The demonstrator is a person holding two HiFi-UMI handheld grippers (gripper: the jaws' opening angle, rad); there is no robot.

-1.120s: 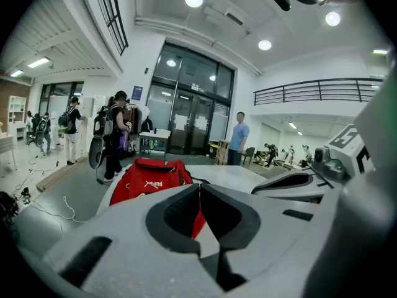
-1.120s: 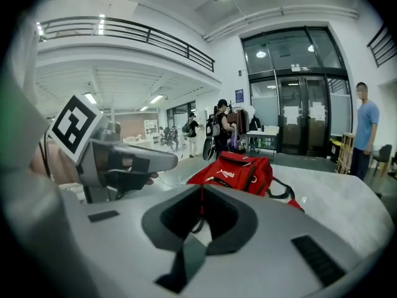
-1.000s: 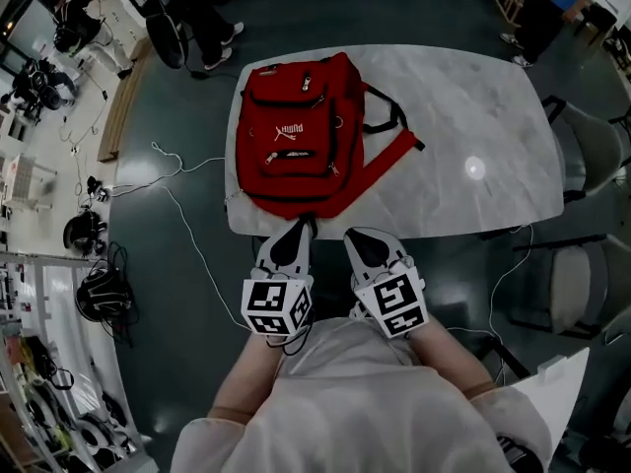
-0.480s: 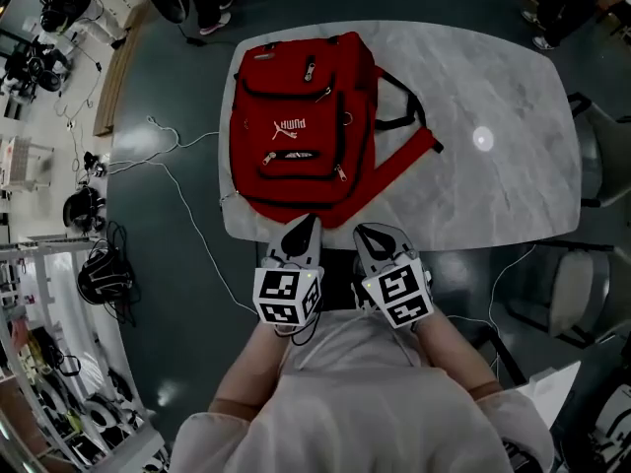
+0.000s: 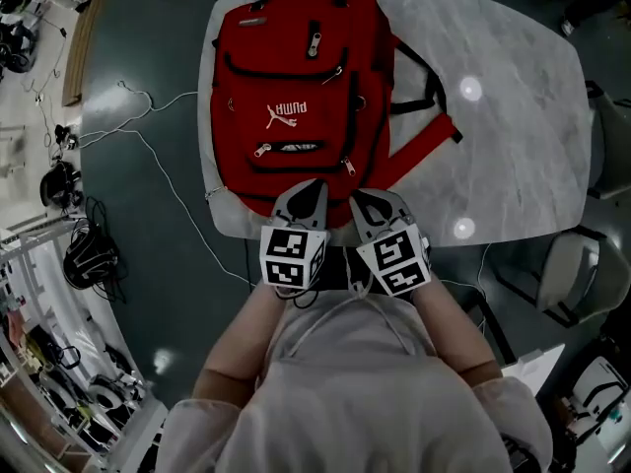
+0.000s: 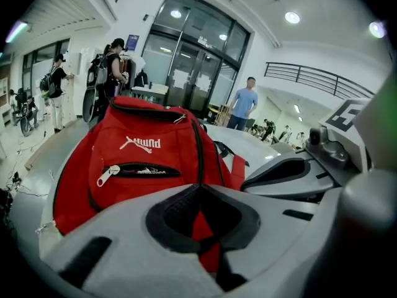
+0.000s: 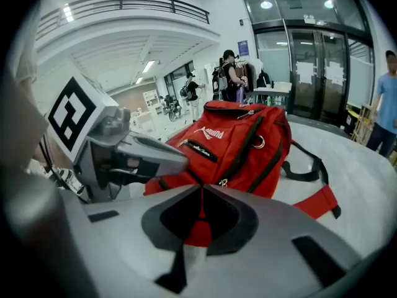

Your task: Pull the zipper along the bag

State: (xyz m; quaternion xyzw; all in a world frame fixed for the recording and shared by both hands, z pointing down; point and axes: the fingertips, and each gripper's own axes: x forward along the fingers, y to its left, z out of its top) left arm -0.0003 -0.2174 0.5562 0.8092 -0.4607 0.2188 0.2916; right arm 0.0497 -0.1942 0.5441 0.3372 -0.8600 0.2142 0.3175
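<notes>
A red backpack (image 5: pixel 296 97) lies flat on the marble table (image 5: pixel 513 136), front side up, its bottom end toward me. The front pocket's silver zipper pull (image 5: pixel 263 150) sits at that pocket's left end and shows again as the zipper pull (image 6: pixel 107 176). Another small pull (image 5: pixel 347 166) hangs at the bag's lower right side seam. My left gripper (image 5: pixel 314 187) and right gripper (image 5: pixel 357 198) are side by side at the bag's near edge, both shut with nothing held. In the gripper views the left gripper (image 6: pixel 198 185) and right gripper (image 7: pixel 200 188) point at the backpack (image 7: pixel 242 148).
The bag's black strap (image 5: pixel 419 77) and red strap (image 5: pixel 426 151) spread to the right on the table. Chairs (image 5: pixel 577 274) stand at the right. A white cable (image 5: pixel 163 180) runs over the floor at the left. People (image 6: pixel 245 104) stand far behind the table.
The head view has moved forward, so bag and table sit lower and larger in it. Both grippers have come up to the bag's near edge, still shut.
</notes>
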